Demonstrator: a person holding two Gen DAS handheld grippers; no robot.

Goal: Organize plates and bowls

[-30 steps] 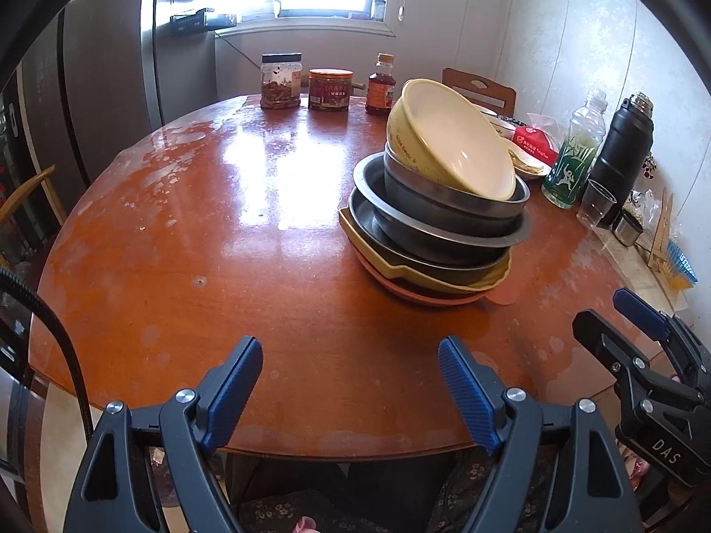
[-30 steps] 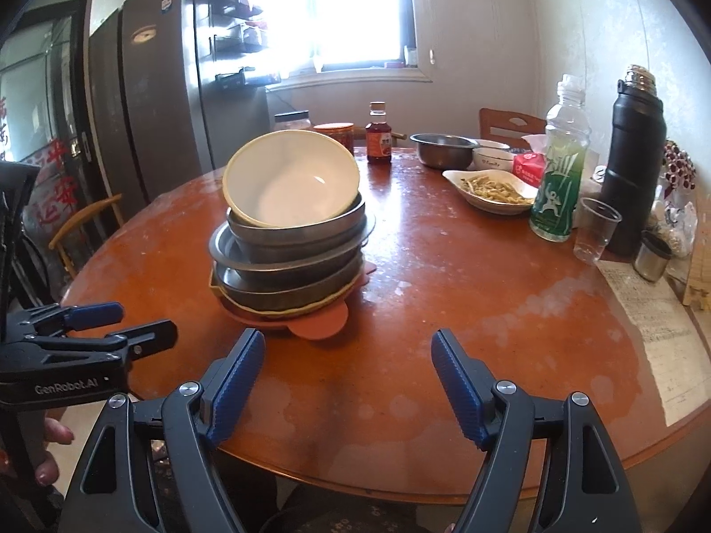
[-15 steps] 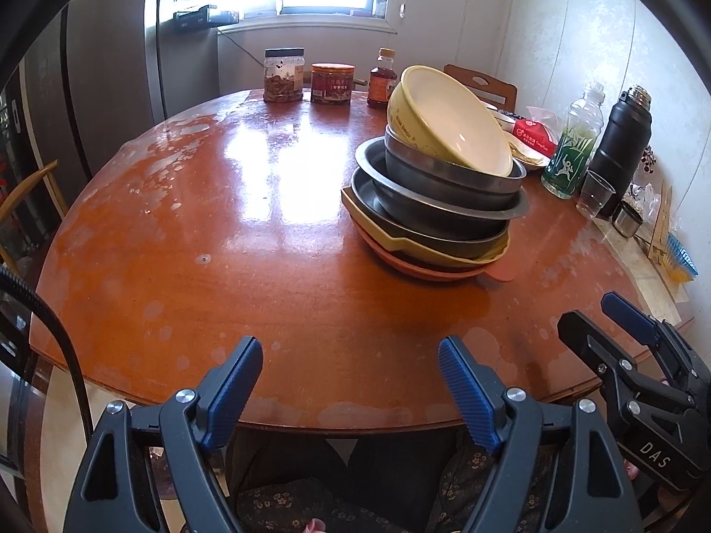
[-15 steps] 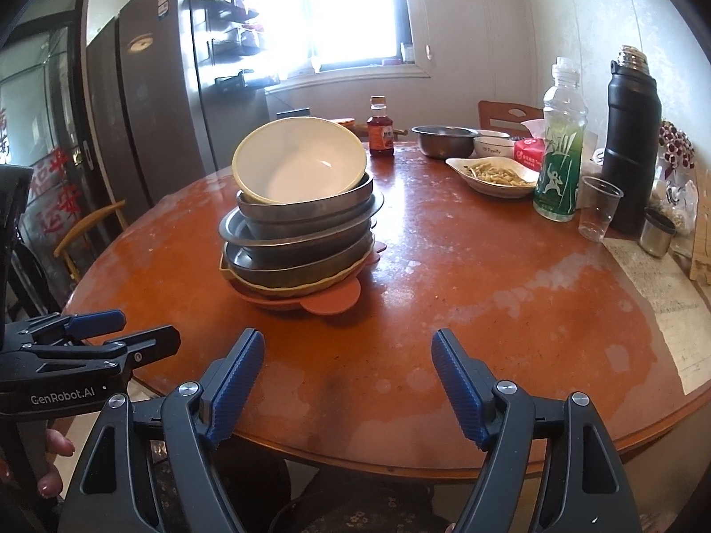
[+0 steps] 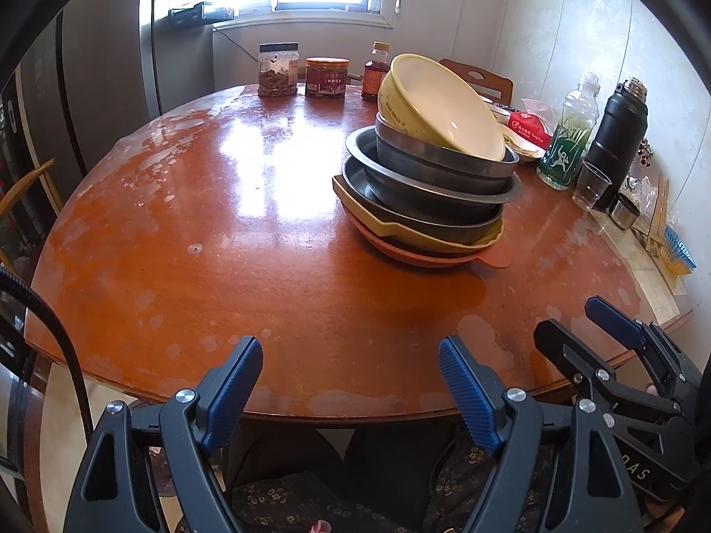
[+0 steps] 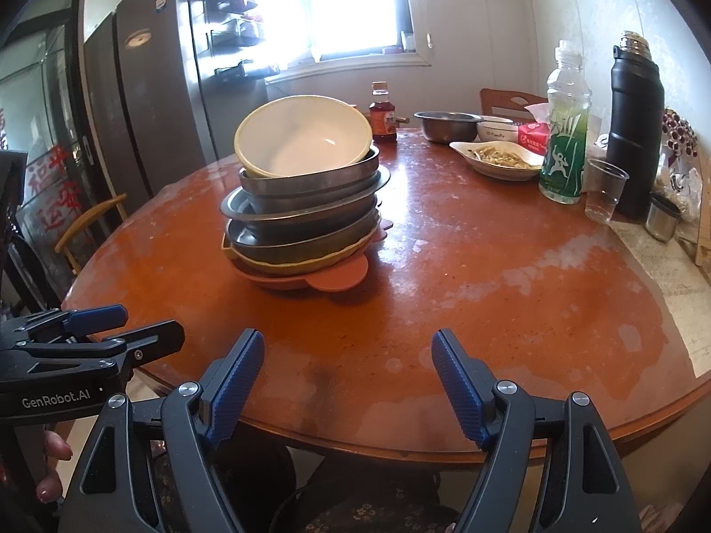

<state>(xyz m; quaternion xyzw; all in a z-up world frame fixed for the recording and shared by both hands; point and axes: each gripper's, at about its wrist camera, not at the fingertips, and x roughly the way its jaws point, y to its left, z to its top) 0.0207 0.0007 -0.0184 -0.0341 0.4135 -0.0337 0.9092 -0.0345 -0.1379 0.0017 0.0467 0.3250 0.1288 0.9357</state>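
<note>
A stack of dishes stands on the round wooden table [image 5: 266,244]: a tilted yellow bowl [image 5: 440,106] on top, metal bowls [image 5: 426,177] under it, a yellow dish and an orange plate [image 5: 444,257] at the bottom. The stack also shows in the right wrist view, with the yellow bowl [image 6: 306,137] and orange plate [image 6: 337,275]. My left gripper [image 5: 351,382] is open and empty at the table's near edge. My right gripper [image 6: 346,377] is open and empty at the near edge too, to the right of the left one.
Jars [image 5: 277,69] and a sauce bottle [image 5: 375,71] stand at the far edge. A green bottle [image 6: 564,133], black flask [image 6: 635,124], plastic cup [image 6: 604,191], food dish [image 6: 502,157] and metal bowl [image 6: 444,124] stand at the right. A fridge [image 6: 146,102] is behind left.
Both grippers have drawn back from the stack toward the table's near edge and sunk lower. Both stay open and empty. The stack has not moved.
</note>
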